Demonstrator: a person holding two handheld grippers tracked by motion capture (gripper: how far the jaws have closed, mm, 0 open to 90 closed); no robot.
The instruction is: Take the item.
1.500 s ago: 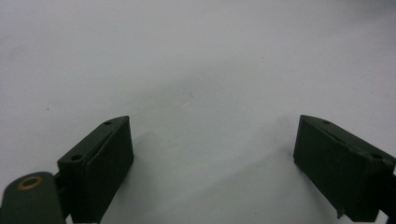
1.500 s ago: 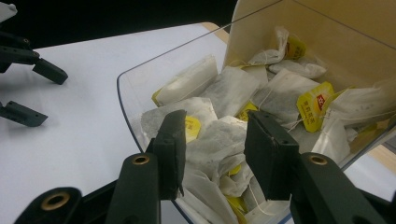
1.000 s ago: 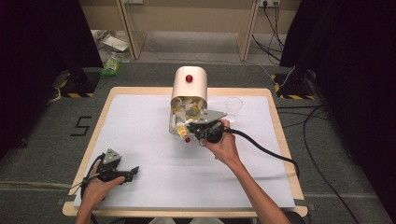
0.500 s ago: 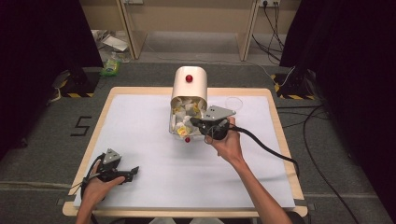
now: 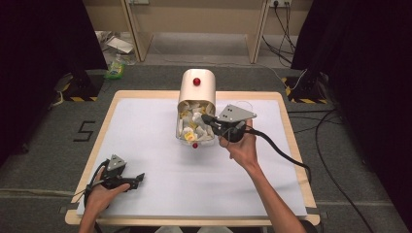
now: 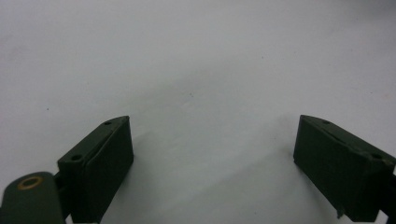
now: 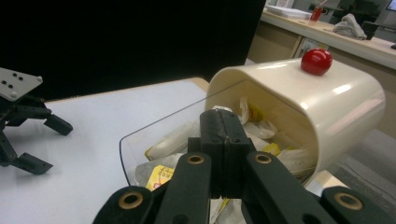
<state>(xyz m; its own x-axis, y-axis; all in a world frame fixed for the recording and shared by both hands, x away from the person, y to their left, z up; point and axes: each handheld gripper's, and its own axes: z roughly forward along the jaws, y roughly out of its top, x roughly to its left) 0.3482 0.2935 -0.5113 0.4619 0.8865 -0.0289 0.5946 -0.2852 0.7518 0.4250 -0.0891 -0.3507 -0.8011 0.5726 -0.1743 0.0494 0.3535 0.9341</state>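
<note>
While my left gripper (image 5: 137, 178) rests spread wide on the table's (image 5: 145, 126) near-left corner, my right gripper (image 7: 223, 128) is clenched on a clear lid (image 7: 140, 135). Beyond it the cream box (image 5: 197, 87) of packets (image 5: 192, 127) lies lengthwise away from me, mouth toward me, far nearer my right hand.

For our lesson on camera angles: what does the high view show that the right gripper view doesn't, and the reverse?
High view, not the other: the forearms and a 5 on the floor. Right gripper view, not the other: a cluttered far counter. Both: the cream box, its red knob, packets, left gripper, right gripper.
</note>
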